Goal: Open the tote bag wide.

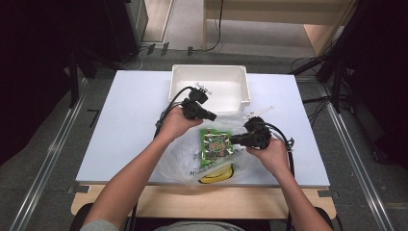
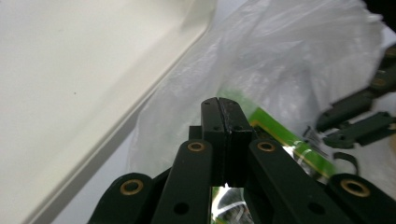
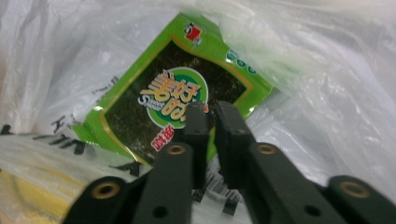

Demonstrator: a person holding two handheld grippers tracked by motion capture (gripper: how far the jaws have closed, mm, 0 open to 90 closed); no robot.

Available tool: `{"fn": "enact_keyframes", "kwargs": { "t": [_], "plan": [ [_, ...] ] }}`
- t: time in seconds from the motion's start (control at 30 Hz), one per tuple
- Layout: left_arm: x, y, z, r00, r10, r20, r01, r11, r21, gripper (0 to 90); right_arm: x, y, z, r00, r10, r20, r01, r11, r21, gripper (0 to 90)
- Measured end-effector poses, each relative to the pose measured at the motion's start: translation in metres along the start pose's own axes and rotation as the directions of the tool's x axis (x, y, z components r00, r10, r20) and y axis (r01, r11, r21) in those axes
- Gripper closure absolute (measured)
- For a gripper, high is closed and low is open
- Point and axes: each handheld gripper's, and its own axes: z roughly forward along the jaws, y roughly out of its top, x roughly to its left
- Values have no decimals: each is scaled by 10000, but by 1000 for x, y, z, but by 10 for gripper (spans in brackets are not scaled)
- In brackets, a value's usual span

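A clear plastic bag (image 1: 211, 154) lies on the white bench (image 1: 130, 125), just in front of an empty white tray (image 1: 210, 86). Inside it sit a green snack packet (image 1: 216, 144) and, nearer the person, something yellow (image 1: 216, 174) that looks like a banana.

The bag looks thin, light and slippery; it will crumple and slide instead of holding any shape, so the best grip is a pinch of bunched film at the open edge, one claw on each side. The packet looks flat, light and crinkly, and its contents probably crush easily, so it is better taken by a sealed edge than across the middle.

The left claw (image 2: 225, 119) is shut, pads pressed flat together, at the bag's upper edge near the tray. I cannot tell whether a fold of film is caught between them.

The right claw (image 3: 208, 120) is almost fully closed, with a narrow slit left between the pads. It sits right over the packet's printed face, on the bag's right side. Film may be pinched there, but I cannot tell
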Motion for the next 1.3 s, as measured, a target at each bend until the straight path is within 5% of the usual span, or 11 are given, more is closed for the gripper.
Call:
{"fn": "enact_keyframes", "kwargs": {
  "t": [0.23,0.5,0.6,0.87,1.3],
  "plan": [
    [19,-4,27,9984,-543,154,536,9975,452,900,-1,-5,0,9994,-119,314,117,9999,52,900],
    [24,-6,51,9986,-523,-47,525,9956,770,900,-7,-17,5,9988,128,476,-139,9996,245,900],
    [26,-6,54,9972,-737,76,731,9953,630,900,-7,-22,8,9987,184,468,-200,9992,338,900],
    [24,-6,54,9992,-398,-68,402,9969,670,900,-3,-42,7,9989,178,434,-203,9982,571,900],
    [23,-11,53,9981,-617,17,616,9975,352,891,10,-73,-2,9981,-56,610,19,9982,598,900]
  ]
}}
